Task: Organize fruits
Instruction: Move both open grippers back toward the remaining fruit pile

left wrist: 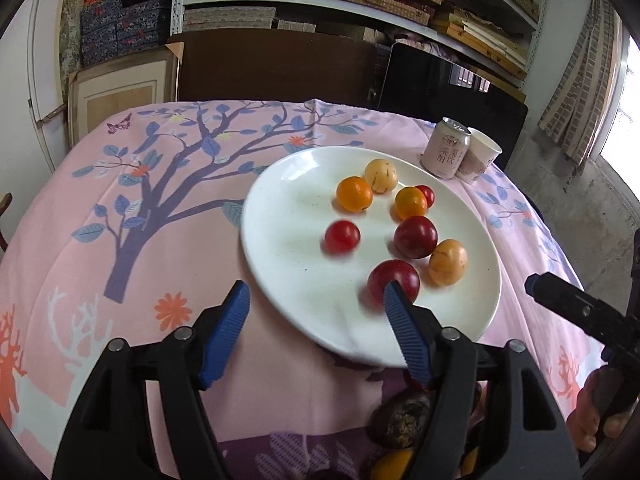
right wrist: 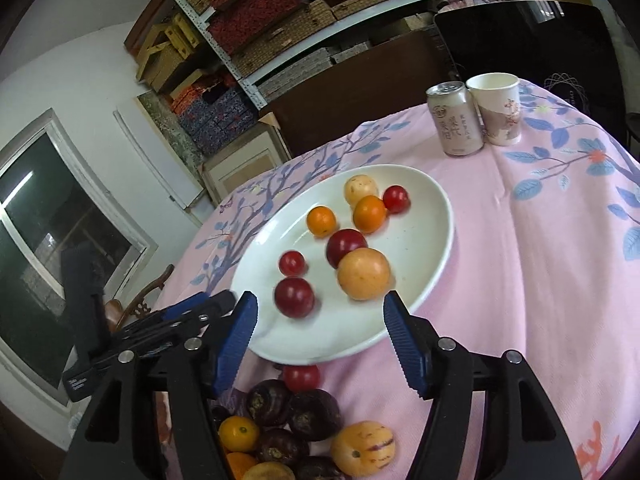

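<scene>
The drink can (right wrist: 455,120) carries vertical Chinese characters and a round emblem, too blurred to read.

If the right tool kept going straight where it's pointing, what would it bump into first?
Probably the near rim of the white plate, then the pale yellow fruit sitting just ahead. The right tool is open with nothing between its fingers. Depth is hard to judge in this view.

Soft daylight fills both my views, with blown-out glare from the opening (left wrist: 628,92) at the right edge of the left wrist view and only faint shadows under the fruit on the white plate (left wrist: 288,240). Fisheye bending curves the shelves (right wrist: 320,20) and darkens the corners. The dark red plum (right wrist: 294,297) looks smeared with motion blur; the rest is fairly sharp.
</scene>
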The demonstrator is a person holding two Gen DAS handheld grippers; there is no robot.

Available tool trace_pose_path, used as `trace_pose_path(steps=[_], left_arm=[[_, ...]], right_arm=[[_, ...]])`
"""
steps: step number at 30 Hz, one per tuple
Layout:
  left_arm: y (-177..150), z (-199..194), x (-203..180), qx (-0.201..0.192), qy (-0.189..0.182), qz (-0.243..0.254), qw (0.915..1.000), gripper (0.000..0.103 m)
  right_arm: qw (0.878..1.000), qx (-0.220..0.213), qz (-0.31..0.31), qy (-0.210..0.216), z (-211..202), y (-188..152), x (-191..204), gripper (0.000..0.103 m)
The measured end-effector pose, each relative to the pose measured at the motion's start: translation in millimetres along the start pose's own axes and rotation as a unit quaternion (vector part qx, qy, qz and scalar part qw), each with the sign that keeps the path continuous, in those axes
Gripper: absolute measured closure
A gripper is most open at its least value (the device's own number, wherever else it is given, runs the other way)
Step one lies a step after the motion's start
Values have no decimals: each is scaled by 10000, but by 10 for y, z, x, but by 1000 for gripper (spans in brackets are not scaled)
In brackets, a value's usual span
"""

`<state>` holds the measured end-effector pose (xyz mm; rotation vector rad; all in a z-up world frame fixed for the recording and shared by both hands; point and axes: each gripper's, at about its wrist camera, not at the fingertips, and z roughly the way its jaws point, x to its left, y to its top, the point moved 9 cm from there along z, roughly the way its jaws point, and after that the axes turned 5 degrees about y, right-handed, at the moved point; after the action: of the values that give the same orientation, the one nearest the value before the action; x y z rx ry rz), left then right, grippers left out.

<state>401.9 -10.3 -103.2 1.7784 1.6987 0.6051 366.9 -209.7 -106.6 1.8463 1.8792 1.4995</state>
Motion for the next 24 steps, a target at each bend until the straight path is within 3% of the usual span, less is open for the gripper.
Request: trace_pose_path(steps=[3,8,19,24], left_arm=[[-71,-129,47,-110,110,6,9999,25],[-316,-252,10,-46,117,270,9996,22],[-666,-178,-362,232,-47,1103,9936,18],[-748,-102,-446,305,146,1402,9895,18]], right_arm=[[9999,-43,72,-92,-49,-31,-91,35],[9994,-144,269,-179,-243,-145,-217,26],[9970,-238,738,-88,-391,-134,-364,20],[9970,-230,742,-71,-393,-131,-357,19]])
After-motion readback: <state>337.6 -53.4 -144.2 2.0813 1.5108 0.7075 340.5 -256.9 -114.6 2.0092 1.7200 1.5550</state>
